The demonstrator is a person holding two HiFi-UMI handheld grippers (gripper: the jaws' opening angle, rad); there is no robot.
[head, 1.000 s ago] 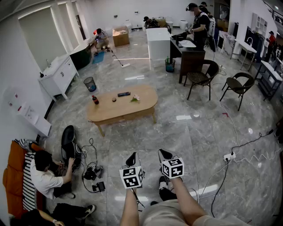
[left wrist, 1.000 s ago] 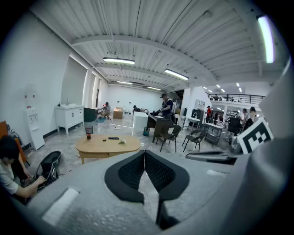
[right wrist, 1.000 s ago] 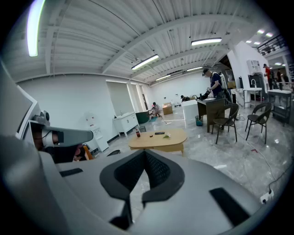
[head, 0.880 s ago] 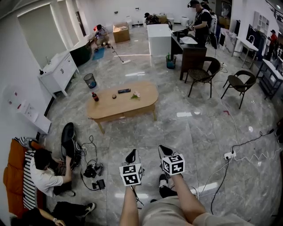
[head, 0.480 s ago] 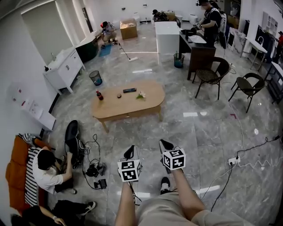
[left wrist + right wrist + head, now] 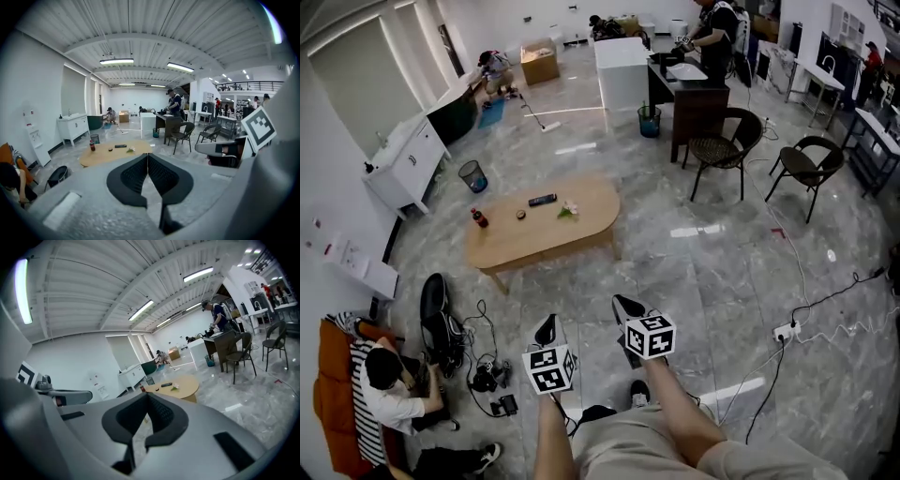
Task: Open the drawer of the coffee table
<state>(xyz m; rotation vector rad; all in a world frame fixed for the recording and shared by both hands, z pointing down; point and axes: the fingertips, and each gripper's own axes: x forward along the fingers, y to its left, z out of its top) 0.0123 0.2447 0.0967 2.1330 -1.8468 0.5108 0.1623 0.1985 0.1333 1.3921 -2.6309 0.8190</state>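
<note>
One person [image 6: 389, 380] sits on the floor at the far left of the head view, beside a tangle of cables and gear [image 6: 487, 375]. Further up that side a white cabinet [image 6: 401, 161] stands against the wall, with a mesh bin [image 6: 472, 175] near it. The oval wooden coffee table [image 6: 534, 242] sits left of centre on the grey marble floor [image 6: 694, 272]. It carries a dark bottle [image 6: 475, 218] near its left end and a black remote [image 6: 542, 200] toward the middle. Its drawer front cannot be made out from this angle. Below the table, well apart from it, the left gripper [image 6: 547, 328] is held out low over the floor. In the left gripper view its black pads [image 6: 136, 176] are pressed together at the tips with nothing between them, and the table shows beyond them. Just to its right the right gripper [image 6: 623, 307] is held at about the same level. Its pads [image 6: 161, 416] are likewise closed on each other and empty, with the table in the distance. Further right stand a dark desk [image 6: 698, 103] and two wicker chairs [image 6: 720, 150], and a white power strip [image 6: 785, 330] lies on the floor.
</note>
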